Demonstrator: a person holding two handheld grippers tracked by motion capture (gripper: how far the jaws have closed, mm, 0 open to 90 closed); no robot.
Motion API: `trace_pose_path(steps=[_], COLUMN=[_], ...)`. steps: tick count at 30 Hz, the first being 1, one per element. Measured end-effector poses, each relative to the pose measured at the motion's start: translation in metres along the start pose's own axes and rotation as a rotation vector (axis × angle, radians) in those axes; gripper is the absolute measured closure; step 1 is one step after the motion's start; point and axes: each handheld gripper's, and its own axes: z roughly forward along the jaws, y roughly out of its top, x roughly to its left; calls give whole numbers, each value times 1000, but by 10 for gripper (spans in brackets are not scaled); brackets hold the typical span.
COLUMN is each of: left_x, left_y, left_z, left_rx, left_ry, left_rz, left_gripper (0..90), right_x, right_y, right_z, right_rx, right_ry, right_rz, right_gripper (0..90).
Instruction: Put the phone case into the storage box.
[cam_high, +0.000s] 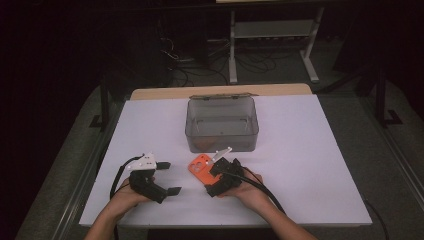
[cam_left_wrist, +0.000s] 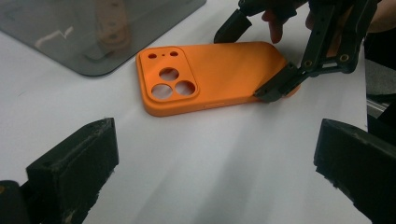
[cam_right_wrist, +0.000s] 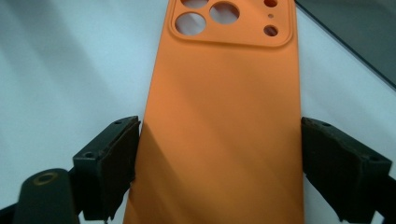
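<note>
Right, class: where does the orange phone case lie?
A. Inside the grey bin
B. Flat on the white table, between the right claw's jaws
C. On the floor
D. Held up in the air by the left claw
B: the case lies flat on the white table in front of the bin, with the right claw straddling its sides.

Orange plastic phone case (cam_right_wrist: 224, 116): lower end cut off by the right gripper view's bottom edge. Smoky translucent plastic box (cam_left_wrist: 93, 28): far part cropped in the left gripper view; contents inside blurred, unidentifiable.
</note>
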Motion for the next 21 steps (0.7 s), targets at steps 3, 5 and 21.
trace_pose_path(steps=[3, 5, 21], left_x=[0, 0, 0], left_y=[0, 0, 0], left_z=[0, 0, 1], left_rx=[1, 2, 8], left_ry=[-1, -1, -5], left_rz=[1, 2, 5], left_gripper=[0, 0, 0], right_x=[-1, -3, -16], right_y=[0, -1, -3], right_z=[-3, -7, -27], right_rx=[-9, -11, -31], right_ry=[7, 8, 56], right_rz=[-4, -10, -21], right_gripper=[145, 148, 155])
